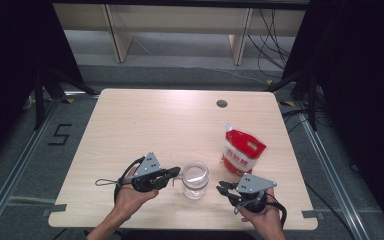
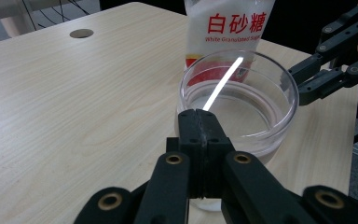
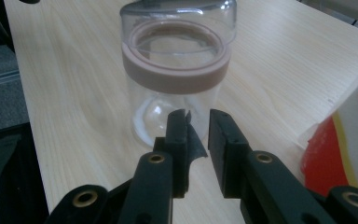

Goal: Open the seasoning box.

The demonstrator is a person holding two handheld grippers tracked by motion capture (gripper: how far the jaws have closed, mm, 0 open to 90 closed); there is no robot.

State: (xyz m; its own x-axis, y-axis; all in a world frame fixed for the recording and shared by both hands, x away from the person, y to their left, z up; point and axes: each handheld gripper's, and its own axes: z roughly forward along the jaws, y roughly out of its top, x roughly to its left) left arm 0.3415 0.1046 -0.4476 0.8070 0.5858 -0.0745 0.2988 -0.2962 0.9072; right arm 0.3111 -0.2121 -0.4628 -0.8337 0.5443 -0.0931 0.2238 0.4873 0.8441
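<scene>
- Clear glass is what you are working with: from the high view, a jar (image 1: 195,179) stands upright near the front edge of the worktop (image 1: 145,120), between your two hands. Its long axis runs straight up and its mouth points up. Your left gripper (image 1: 176,172) comes in from the left, its tips right at the jar's rim. Your right gripper (image 1: 222,187) sits just to the right, apart from the jar. A red and white sugar bag (image 1: 242,151) stands just behind and to the right.
- Looking along the left gripper (image 2: 200,122), its jaws are pressed together. They seem to pinch a thin white stick (image 2: 222,84) that slants across the jar (image 2: 242,100) mouth, but I cannot tell for sure. The sugar bag (image 2: 228,25) stands just behind the jar.
- Looking along the right gripper (image 3: 198,126), its jaws are a little apart with nothing between them. The jar (image 3: 177,70) stands just ahead, with a pale band (image 3: 175,74) around it near the top.
- I think you are still setting up beside the jar. Next, you should open the right gripper wider and hold the jar steady, low on its side, so it does not tip.
</scene>
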